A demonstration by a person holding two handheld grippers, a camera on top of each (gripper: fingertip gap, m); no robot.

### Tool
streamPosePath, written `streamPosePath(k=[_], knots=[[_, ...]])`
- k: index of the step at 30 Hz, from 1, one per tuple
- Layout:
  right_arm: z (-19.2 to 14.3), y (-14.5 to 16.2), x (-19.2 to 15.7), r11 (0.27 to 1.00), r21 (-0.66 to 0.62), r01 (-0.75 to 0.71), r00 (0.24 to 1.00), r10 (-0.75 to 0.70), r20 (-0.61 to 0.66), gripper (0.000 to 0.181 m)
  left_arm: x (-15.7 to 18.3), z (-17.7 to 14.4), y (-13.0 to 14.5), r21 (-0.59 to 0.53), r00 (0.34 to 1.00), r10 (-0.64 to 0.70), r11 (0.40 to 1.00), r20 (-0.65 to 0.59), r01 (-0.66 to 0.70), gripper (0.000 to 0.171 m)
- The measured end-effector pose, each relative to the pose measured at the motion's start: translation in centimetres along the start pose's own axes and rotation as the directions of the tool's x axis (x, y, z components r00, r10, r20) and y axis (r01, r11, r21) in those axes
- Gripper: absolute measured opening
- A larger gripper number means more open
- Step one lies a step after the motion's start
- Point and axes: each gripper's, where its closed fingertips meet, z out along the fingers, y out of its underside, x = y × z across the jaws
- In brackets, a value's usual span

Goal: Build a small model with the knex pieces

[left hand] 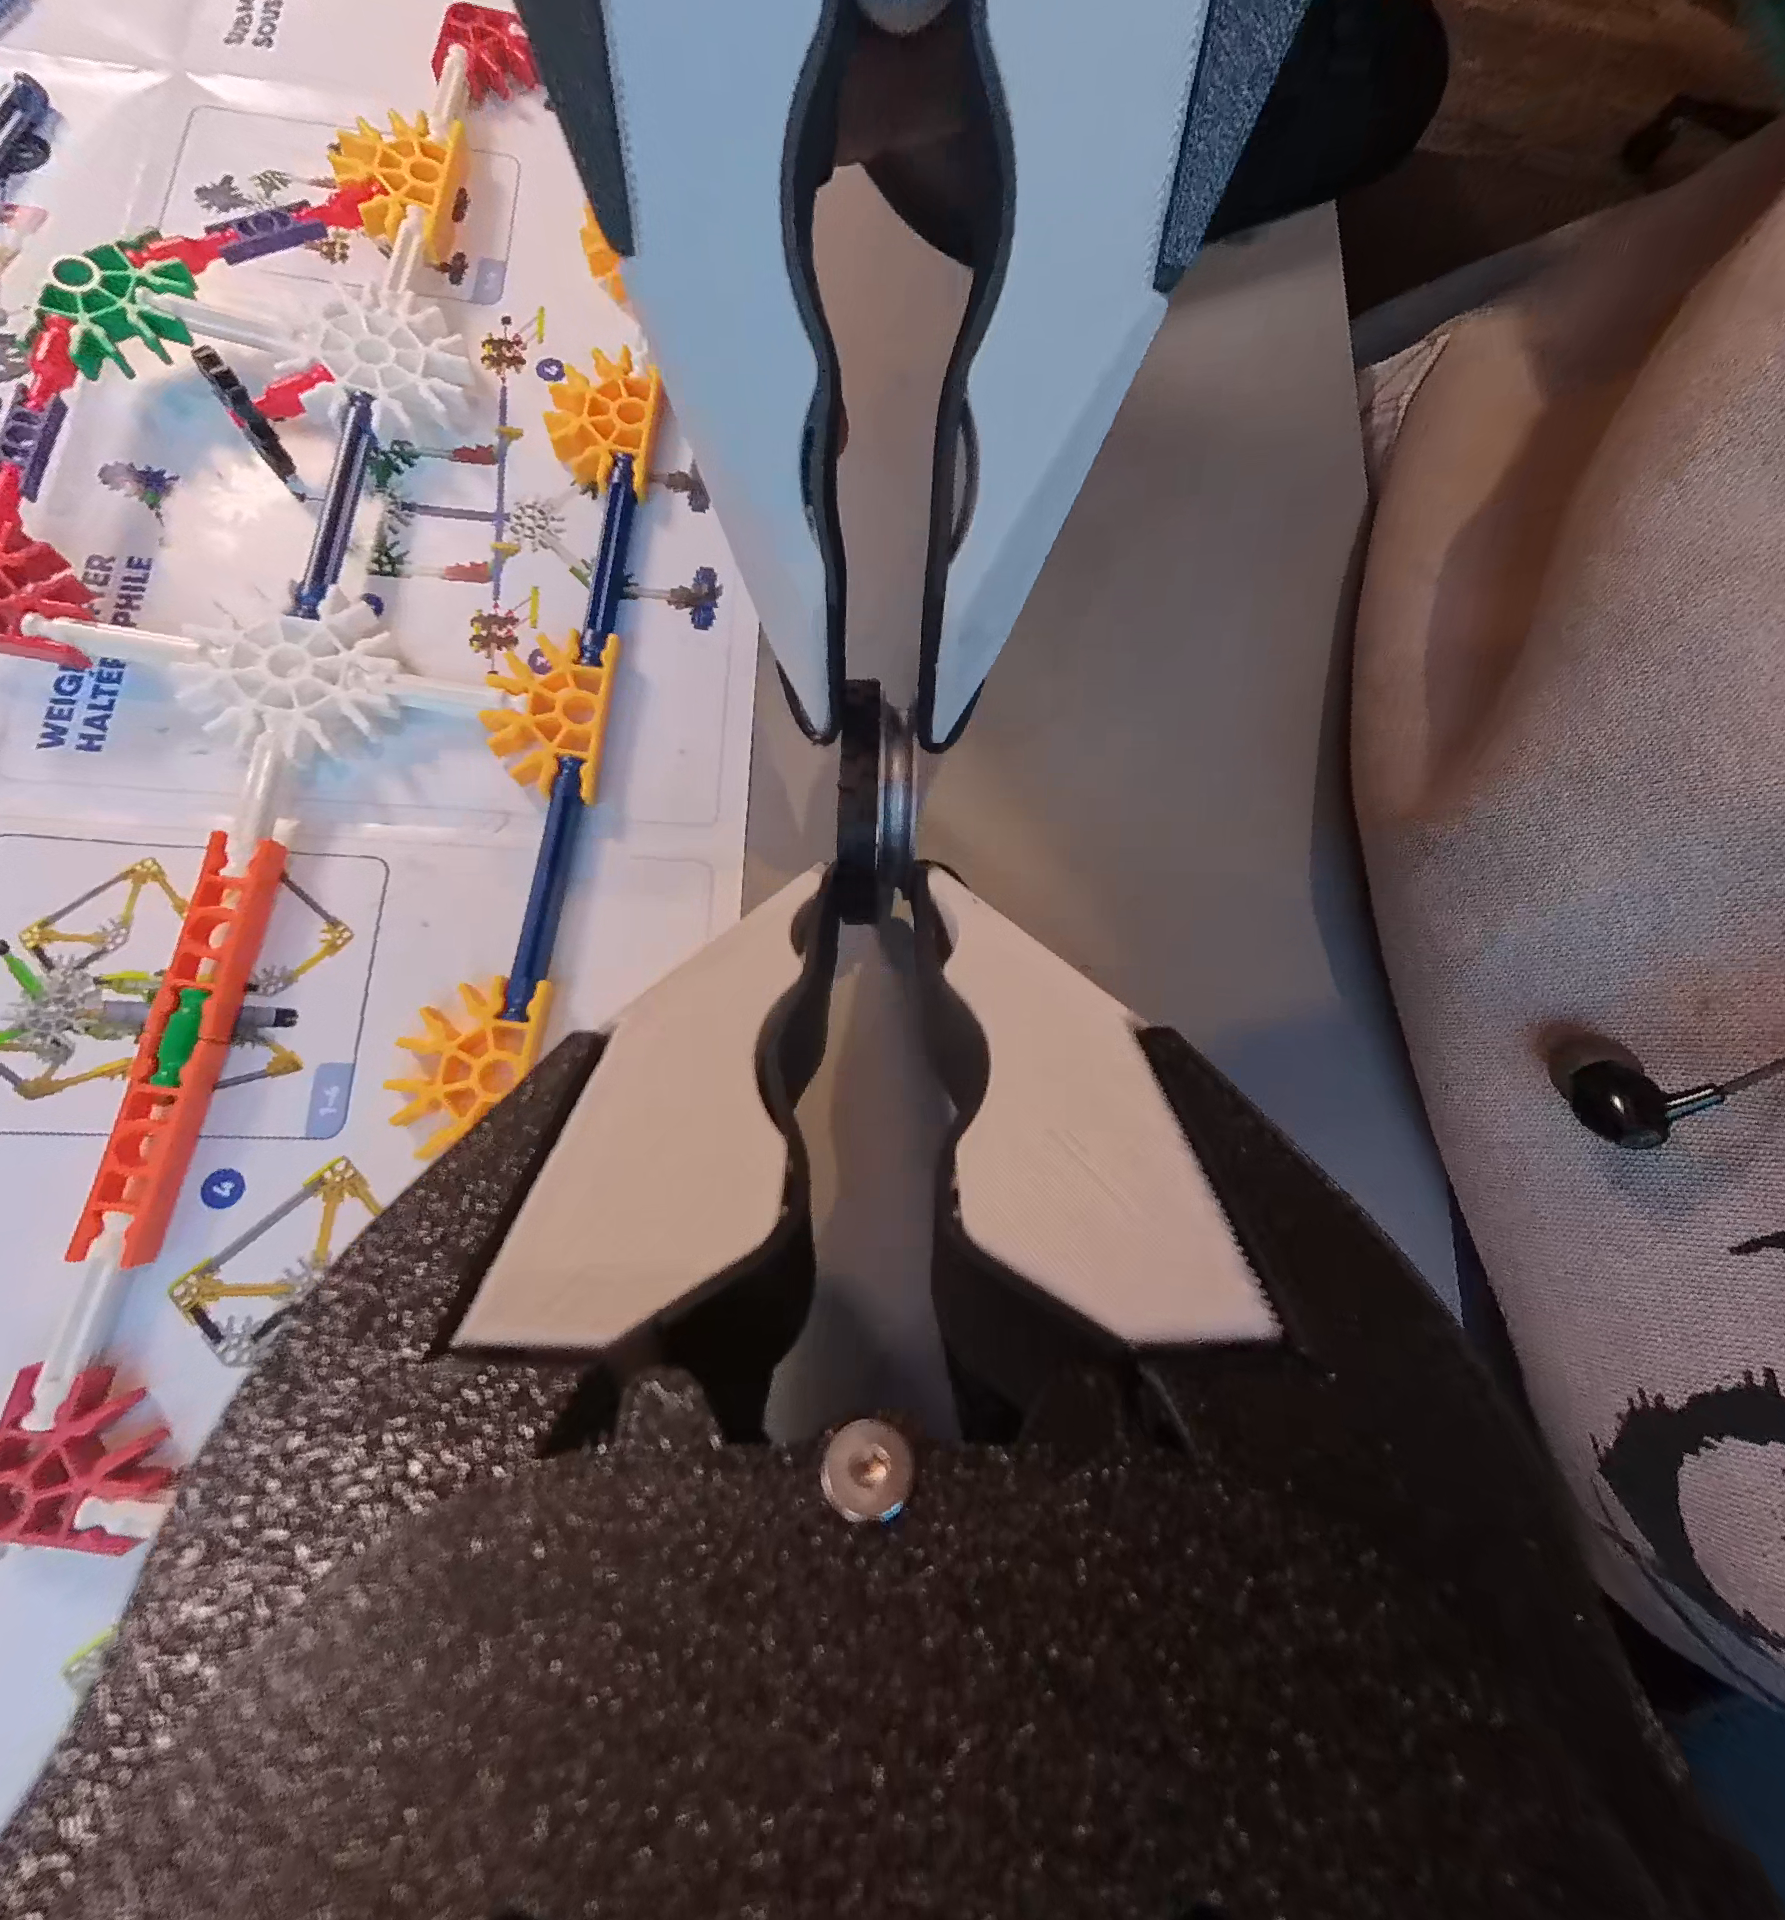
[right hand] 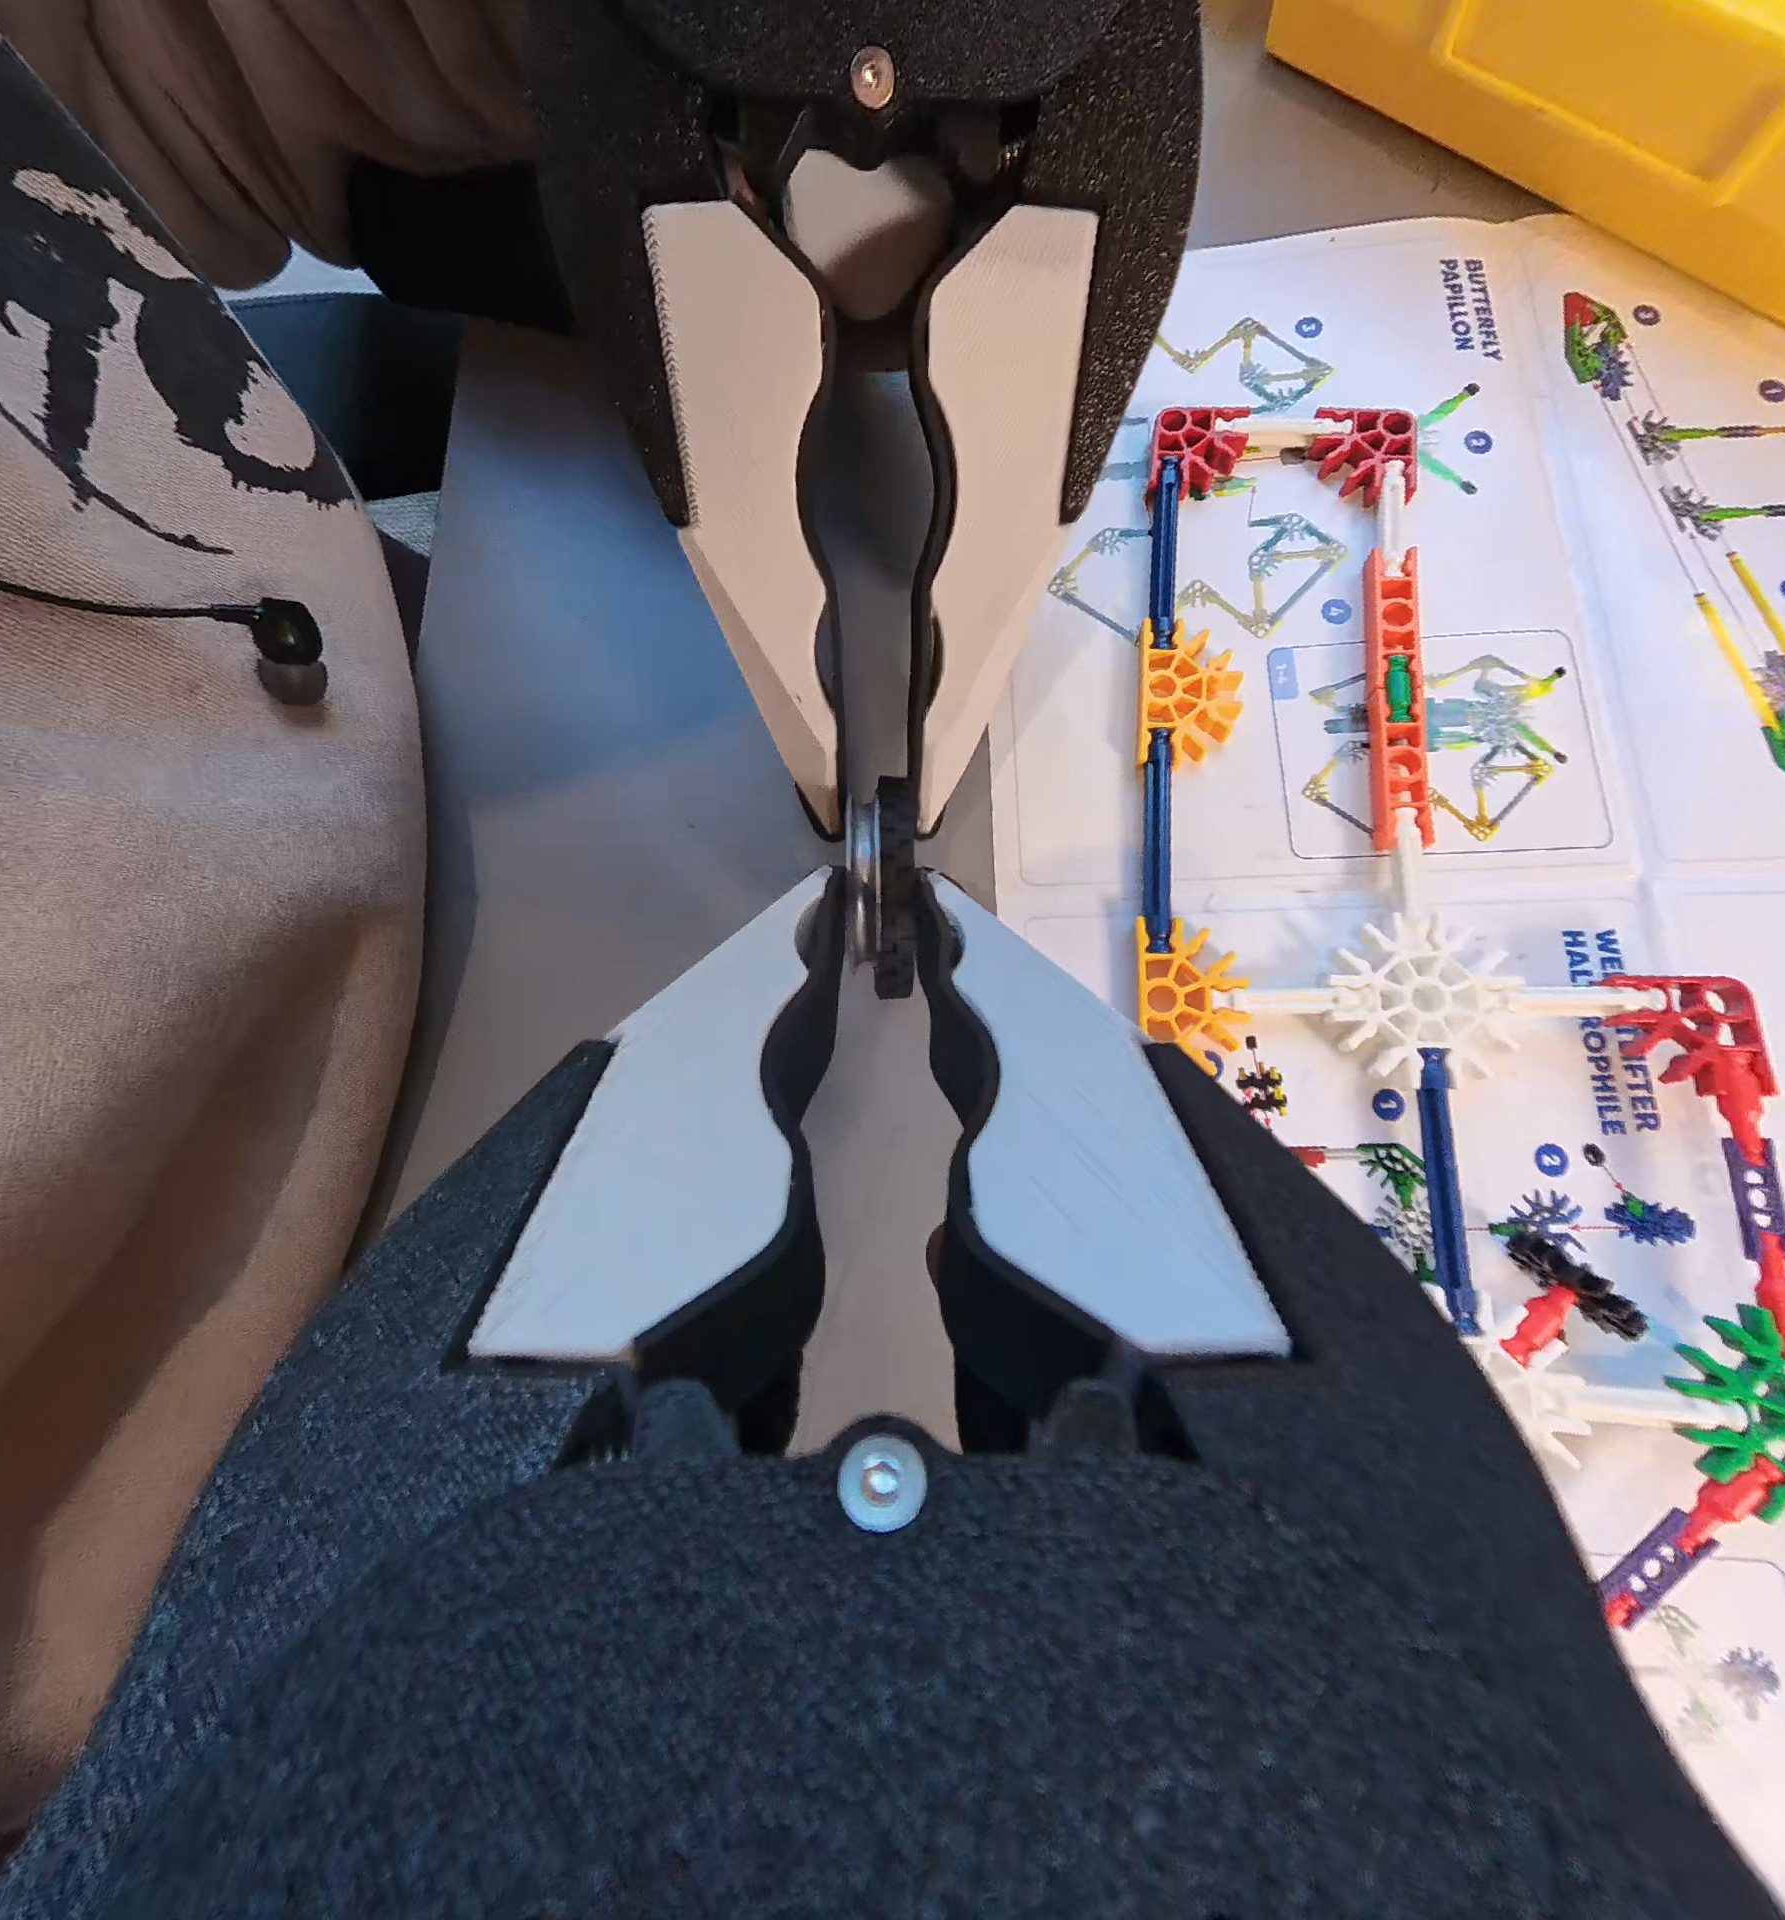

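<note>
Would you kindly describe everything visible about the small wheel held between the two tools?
The small wheel is a thin disc seen edge-on, made of two parts: a black, knobbly tyre and a shiny grey hub with a grooved rim, plastic by the look. It stands upright in the air above the grey table. The left tool and the right tool meet tip to tip on it, each shut on it from opposite ends. Nothing else touches it.

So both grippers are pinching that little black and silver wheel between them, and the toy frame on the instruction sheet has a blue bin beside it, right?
Not quite: the bin is yellow, not blue, as the right wrist view shows. The rest holds: the left gripper and right gripper are both shut on the wheel, and the toy frame lies on the instruction sheet.
</note>
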Motion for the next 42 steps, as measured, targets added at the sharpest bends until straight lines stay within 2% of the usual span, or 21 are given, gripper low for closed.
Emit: streamPosePath(k=[7,12,17,23,28,32,35,37,38,40,42], knots=[[0.4,-0.4,0.6,0.999,-0.004,0.046,0.993,-0.046,-0.108,0.011,-0.6,-0.1,0.4,-0.022,0.997,-0.072,0.997,0.017,0.072,0.011],[0.4,0.2,0.7,1.000,-0.010,-0.027,0.999,0.026,-0.047,0.019,-1.1,-0.1,0.5,-0.018,0.994,-0.110,0.994,0.021,0.110,0.011],[1.1,1.3,1.1,0.999,-0.040,-0.032,0.999,0.031,-0.017,0.013,-1.2,-0.1,0.6,-0.016,0.985,-0.171,0.985,-0.029,0.171,0.011],[1.2,1.5,1.7,0.983,-0.022,-0.180,0.983,0.181,0.017,0.012,-1.8,0.0,0.4,-0.008,0.970,-0.239,0.971,-0.051,0.239,0.010],[1.4,1.6,2.0,0.982,-0.075,-0.176,0.984,0.174,-0.025,0.012,-2.1,0.3,0.5,-0.020,0.984,-0.177,0.984,0.023,0.177,0.013],[1.9,1.6,1.1,0.981,-0.158,-0.109,0.994,0.112,0.014,0.011,-1.6,0.3,0.8,-0.049,0.993,-0.110,0.993,0.031,0.112,0.012],[1.9,1.7,1.2,0.979,-0.194,-0.068,0.998,0.068,-0.007,0.011,-1.4,0.3,0.7,-0.047,0.995,-0.089,0.995,0.034,0.090,0.011],[1.9,2.0,1.3,0.977,-0.205,-0.057,0.998,0.053,-0.022,0.011,-0.8,0.0,0.4,-0.024,0.997,-0.071,0.997,-0.001,0.071,0.012],[1.9,2.0,1.3,0.978,-0.199,-0.061,0.998,0.057,-0.025,0.011,-0.7,-0.3,-0.2,0.012,0.998,-0.066,0.998,-0.014,0.066,0.019],[1.9,2.0,1.3,0.981,-0.184,-0.060,0.998,0.055,-0.032,0.011,-0.9,-0.9,-1.3,0.081,0.998,-0.070,0.994,-0.004,0.070,0.024],[1.9,1.9,1.3,0.983,-0.172,-0.057,0.998,0.052,-0.036,0.011,-1.0,-0.8,-1.3,0.082,0.997,-0.073,0.994,-0.002,0.073,0.012]])
